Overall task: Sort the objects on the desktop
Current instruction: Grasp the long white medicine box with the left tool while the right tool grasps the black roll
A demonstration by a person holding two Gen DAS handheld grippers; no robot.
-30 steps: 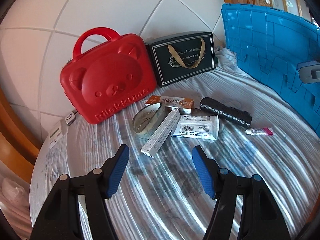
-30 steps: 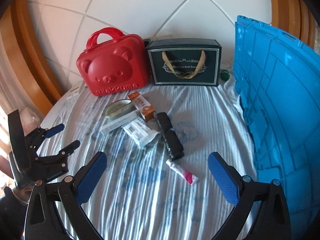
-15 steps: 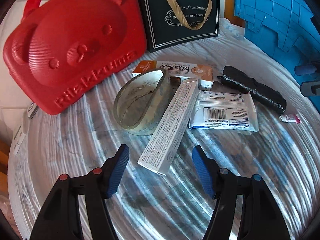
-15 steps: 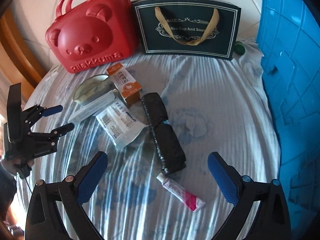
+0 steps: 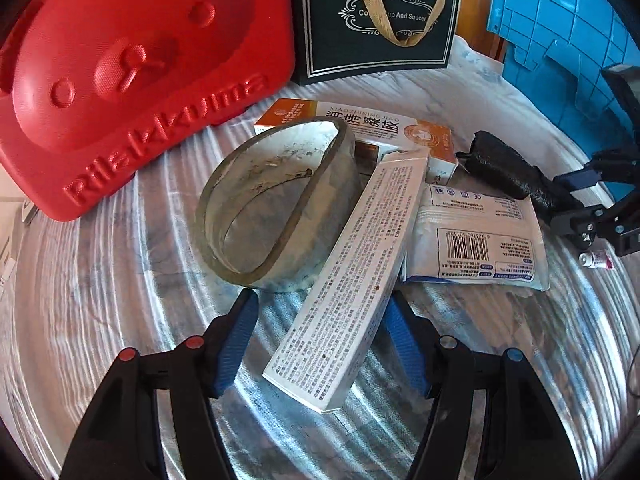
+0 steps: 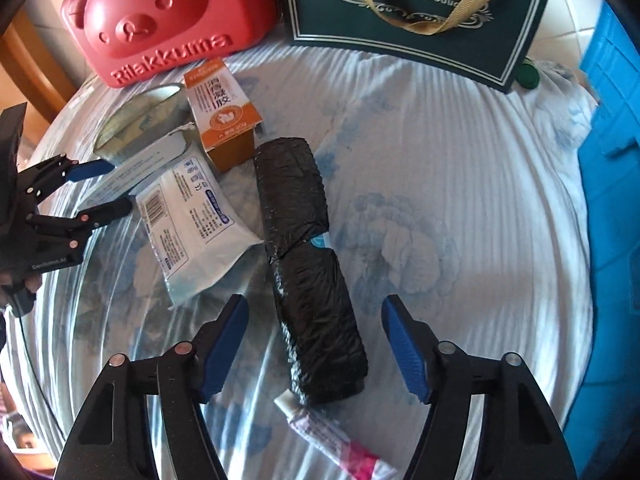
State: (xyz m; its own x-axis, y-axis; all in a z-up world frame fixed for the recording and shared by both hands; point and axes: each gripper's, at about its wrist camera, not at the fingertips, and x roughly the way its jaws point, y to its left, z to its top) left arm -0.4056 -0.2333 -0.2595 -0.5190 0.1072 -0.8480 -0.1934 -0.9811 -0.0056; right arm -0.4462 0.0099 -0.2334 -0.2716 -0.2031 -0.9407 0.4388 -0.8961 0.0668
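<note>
Both tongs spread wide, nothing gripped. Left gripper (image 5: 320,324) straddles the near end of the long white printed carton (image 5: 352,284), blue pads either side but apparently not pressing; judged a pre-grasp for lifting it off the heap. The carton leans across the squashed clear tape roll (image 5: 276,204) and the white sealed wipes packet (image 5: 476,236), so its near end is the free part, which explains the approach. Right gripper (image 6: 316,336) brackets the near end of the black rolled plastic bag bundle (image 6: 308,264), lengthwise between the fingers, likely its pick. Clutter sits mid-table on the blue-flowered white cloth (image 6: 460,152); the red bear-faced plastic case (image 5: 132,64) and dark green gift box with gold ribbon handle (image 5: 376,20) stand at the far edge, the blue plastic crate (image 6: 612,200) along the right edge. The orange-and-white medicine box (image 6: 222,112) lies behind the roll. The right view alone shows the small pink-and-white tube (image 6: 332,440) in full, beside the bundle; whether touching is unclear.
</note>
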